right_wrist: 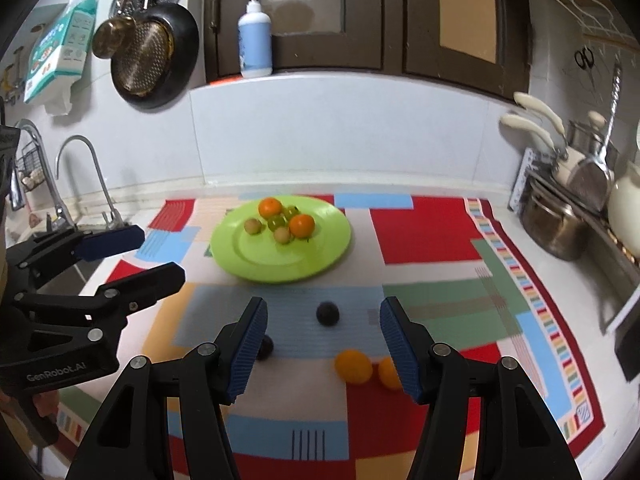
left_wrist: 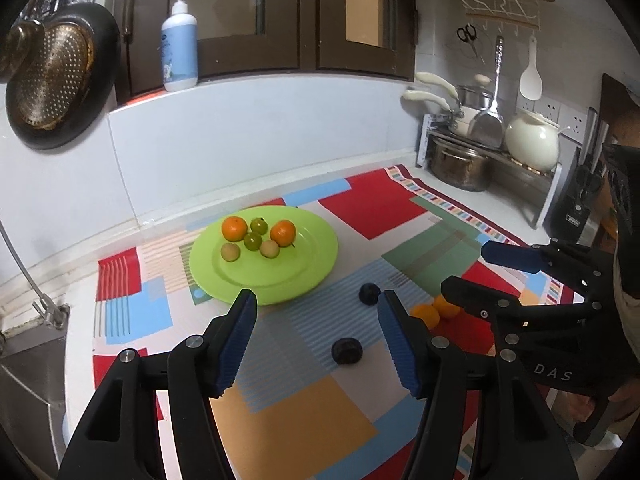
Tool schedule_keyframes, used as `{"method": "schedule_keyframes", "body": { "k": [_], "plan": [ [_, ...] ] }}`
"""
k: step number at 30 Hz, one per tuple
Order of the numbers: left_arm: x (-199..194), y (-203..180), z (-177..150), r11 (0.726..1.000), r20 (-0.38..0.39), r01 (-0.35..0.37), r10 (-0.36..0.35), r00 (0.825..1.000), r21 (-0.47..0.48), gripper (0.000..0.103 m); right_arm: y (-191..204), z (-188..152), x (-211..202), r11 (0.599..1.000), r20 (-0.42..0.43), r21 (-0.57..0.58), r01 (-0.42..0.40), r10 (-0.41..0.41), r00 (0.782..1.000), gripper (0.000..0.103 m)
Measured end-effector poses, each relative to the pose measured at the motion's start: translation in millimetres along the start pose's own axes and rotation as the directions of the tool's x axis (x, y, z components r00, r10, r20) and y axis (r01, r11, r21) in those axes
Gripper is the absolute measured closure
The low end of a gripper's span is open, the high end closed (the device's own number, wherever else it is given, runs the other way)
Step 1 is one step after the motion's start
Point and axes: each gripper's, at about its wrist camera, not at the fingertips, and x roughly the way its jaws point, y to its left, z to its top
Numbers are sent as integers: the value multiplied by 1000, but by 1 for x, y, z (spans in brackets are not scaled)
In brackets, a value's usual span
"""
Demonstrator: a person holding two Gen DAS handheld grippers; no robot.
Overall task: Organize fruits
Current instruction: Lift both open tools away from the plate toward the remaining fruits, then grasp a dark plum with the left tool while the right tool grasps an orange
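A green plate (left_wrist: 280,276) sits on the colourful mat (left_wrist: 400,208) on the table, near the middle of the left claw's view. On the plate lie two oranges (left_wrist: 235,228), two green fruits (left_wrist: 253,241) and two pale yellow fruits (left_wrist: 230,251), all close together.

The left claw (left_wrist: 316,340) has its blue pads apart, with nothing between them. One dark fruit (left_wrist: 347,351) lies on the mat between its tips, and another dark fruit (left_wrist: 369,293) lies just above it in the frame.

The right claw (right_wrist: 322,346) is also apart and holds nothing. Two more oranges (right_wrist: 353,365) lie on the mat low in its view, near its right pad.
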Motion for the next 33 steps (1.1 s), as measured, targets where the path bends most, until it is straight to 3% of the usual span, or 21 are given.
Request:
{"method": "schedule_keyframes", "body": {
  "k": [5,17,27,33],
  "plan": [
    [9,-3,-11,999,-15,11,-10,1000,51,41,-3,-12,5,999,-19,38,23,-22,1000,44],
    [59,-2,-40,992,-152,66,-50,987,104,40,-3,-41,35,991,-80,58,120,-115,990,44],
    [81,-2,-52,989,-187,89,-65,980,122,40,-12,-54,56,988,-140,93,123,-109,984,44],
    [91,0,-53,991,-216,106,-86,973,86,40,-16,-56,65,986,-167,130,107,-84,982,44]
  ]
}}
